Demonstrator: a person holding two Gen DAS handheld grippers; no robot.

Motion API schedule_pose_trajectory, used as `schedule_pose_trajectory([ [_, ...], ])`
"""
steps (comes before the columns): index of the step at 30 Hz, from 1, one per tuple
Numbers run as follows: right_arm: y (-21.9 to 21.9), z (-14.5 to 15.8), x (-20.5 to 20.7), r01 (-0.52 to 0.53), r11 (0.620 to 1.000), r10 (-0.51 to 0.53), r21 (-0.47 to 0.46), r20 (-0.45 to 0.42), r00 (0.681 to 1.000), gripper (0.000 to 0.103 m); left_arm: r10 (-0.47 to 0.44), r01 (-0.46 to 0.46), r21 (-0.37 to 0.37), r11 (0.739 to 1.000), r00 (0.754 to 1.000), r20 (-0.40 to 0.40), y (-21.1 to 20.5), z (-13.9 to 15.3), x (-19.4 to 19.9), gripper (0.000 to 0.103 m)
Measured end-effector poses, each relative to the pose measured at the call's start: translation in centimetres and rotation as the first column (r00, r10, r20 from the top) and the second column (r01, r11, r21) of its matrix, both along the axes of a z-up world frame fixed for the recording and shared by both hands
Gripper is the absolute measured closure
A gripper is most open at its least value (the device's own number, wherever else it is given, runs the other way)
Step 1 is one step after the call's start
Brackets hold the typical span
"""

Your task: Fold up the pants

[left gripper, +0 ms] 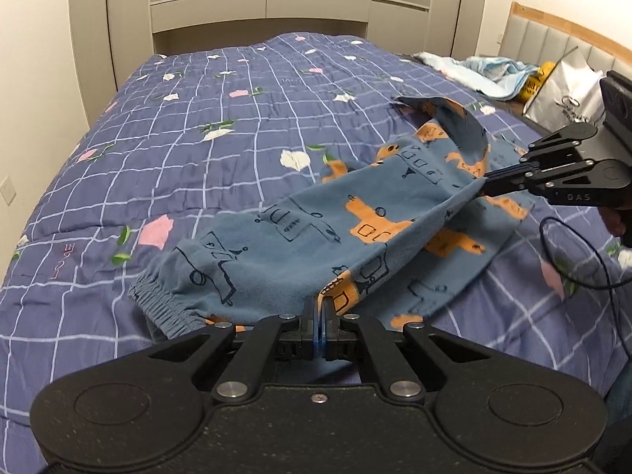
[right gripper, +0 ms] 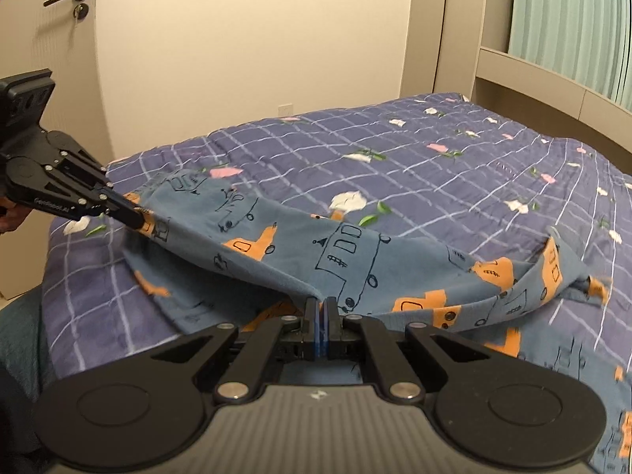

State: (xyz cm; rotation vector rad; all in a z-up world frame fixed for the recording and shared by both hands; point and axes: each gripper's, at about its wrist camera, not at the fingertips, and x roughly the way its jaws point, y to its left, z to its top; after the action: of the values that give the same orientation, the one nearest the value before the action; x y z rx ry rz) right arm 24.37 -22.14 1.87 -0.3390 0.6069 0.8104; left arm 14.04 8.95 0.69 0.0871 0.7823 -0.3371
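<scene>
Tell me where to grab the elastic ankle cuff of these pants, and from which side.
Grip the gathered cuff at its outer edge, coming in low from the bed's near side. It lies flat and free on the quilt, while the left gripper and right gripper already pinch the pants further up.

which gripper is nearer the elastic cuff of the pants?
Left. The left gripper is shut on the pants edge just beside the cuff; the right gripper is shut on the fabric farther up the leg, toward the waist.
</scene>
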Motion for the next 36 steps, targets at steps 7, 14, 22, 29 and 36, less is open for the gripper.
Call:
schedule_pose_trajectory([
  [7, 0.1, -1.8, -2.2, -0.009, 0.999, 0.008, -0.046, -0.030, 1.000, 0.102, -0.021, 0.023, 0.064, 0.998, 0.999, -0.032, -0.8, -1.8, -0.7, 0.103],
  [14, 0.2, -3.3, -2.7, 0.018, 0.999, -0.020, -0.043, -0.044, 0.999, 0.100, 0.012, -0.011, 0.019, 1.000, 0.997, -0.075, -0.6, -3.3, -0.6, 0.098],
  [22, -1.3, -2.9, -3.4, 0.059, 0.998, -0.058, 0.021, -0.037, 0.998, 0.060, 0.015, -0.024, -0.128, 0.992, 0.997, -0.070, -1.2, -2.3, -1.2, 0.050],
  [29, -5.0, -2.1, -3.3, 0.215, 0.971, -0.214, 0.100, -0.021, 0.977, 0.001, 0.039, -0.037, -0.275, 0.961, 0.999, 0.000, -4.8, -1.6, 0.8, 0.004],
  [36, -9.9, -0.9, -0.7, 0.363, 0.923, -0.363, 0.127, -0.019, 0.931, 0.000, -0.008, 0.025, -0.444, 0.896, 0.999, 0.041, -10.6, -1.8, 6.2, 0.002],
])
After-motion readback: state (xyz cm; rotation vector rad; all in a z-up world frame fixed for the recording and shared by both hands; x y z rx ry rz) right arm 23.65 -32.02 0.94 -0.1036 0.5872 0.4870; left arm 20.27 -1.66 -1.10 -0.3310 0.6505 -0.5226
